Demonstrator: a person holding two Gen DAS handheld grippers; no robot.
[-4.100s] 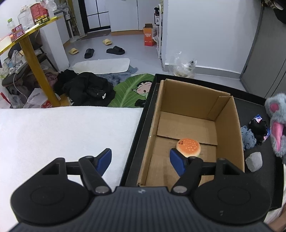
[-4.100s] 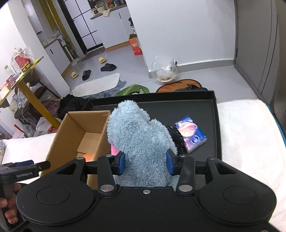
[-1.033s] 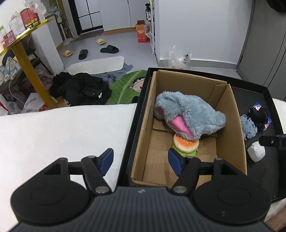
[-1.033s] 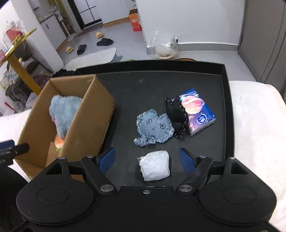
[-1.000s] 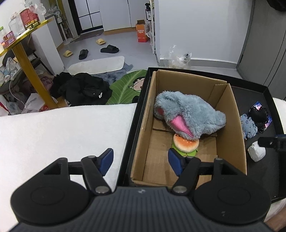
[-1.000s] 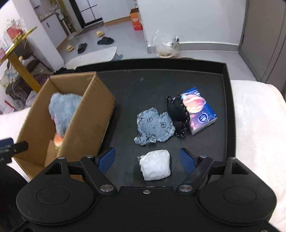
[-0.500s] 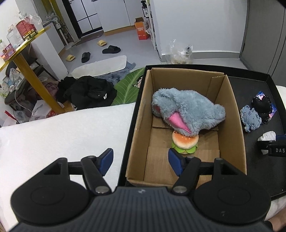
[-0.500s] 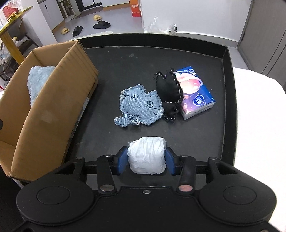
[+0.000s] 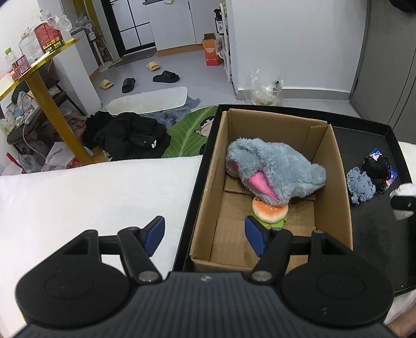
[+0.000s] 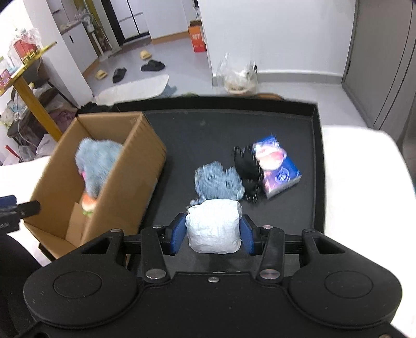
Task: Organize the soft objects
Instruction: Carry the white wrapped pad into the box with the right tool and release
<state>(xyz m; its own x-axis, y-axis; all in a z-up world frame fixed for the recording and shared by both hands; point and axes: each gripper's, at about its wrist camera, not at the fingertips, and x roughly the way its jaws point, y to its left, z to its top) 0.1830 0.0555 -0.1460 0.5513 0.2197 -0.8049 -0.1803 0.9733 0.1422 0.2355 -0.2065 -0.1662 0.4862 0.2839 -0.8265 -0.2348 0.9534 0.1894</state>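
White soft bundle (image 10: 213, 228) in right gripper (image 10: 212, 235)

Setting: lived-in home, open room | floor: slippers (image 9: 165, 77) scattered, white mat (image 9: 148, 100), black clothing heap (image 9: 127, 135), cartoon leaf rug (image 9: 192, 132) | far end: white cabinets (image 9: 169, 23), dark-framed glass door (image 9: 131, 26) | left: yellow shelf (image 9: 44, 85) loaded with jars and boxes

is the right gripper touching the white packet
Touching. The right wrist view shows the right gripper with both blue pads pressed against the sides of the white packet, no gap on either side.
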